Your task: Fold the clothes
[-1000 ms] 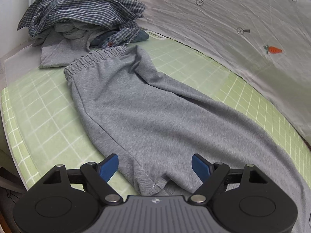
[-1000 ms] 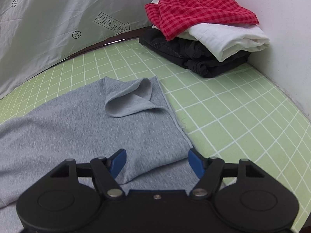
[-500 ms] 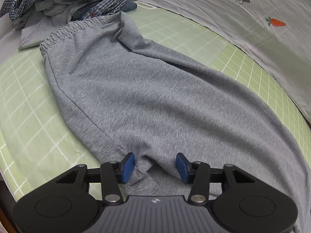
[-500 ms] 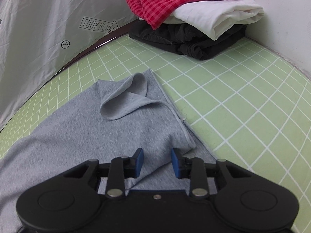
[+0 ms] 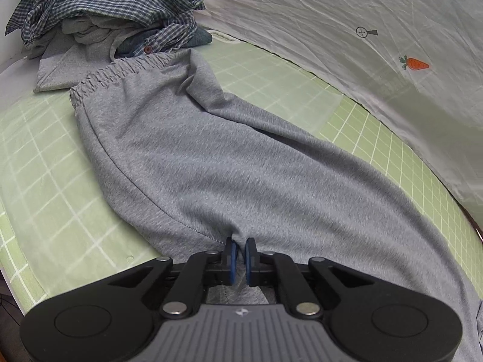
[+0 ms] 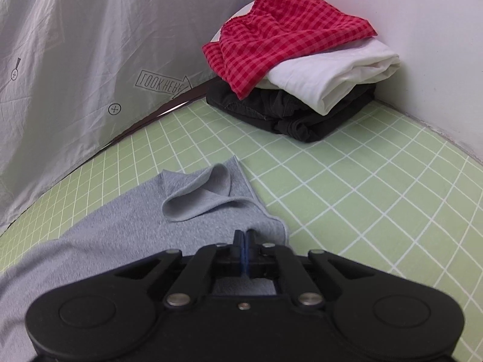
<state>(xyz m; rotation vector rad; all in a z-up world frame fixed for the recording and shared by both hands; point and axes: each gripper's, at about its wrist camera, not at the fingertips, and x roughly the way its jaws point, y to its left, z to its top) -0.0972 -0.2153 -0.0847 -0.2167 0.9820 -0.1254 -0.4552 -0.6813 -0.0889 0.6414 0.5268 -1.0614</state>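
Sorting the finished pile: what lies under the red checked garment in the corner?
Under the red checked garment lies a folded white garment, and beneath that a black one on the green grid mat. Anything deeper inside the stack is covered.

Green gridded mat [image 6: 362, 187], printed grey sheet [image 6: 90, 60], white wall [image 6: 422, 30].

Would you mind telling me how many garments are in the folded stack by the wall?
3 visible: red checked garment on top, white garment beneath, black garment at bottom. More may be hidden.
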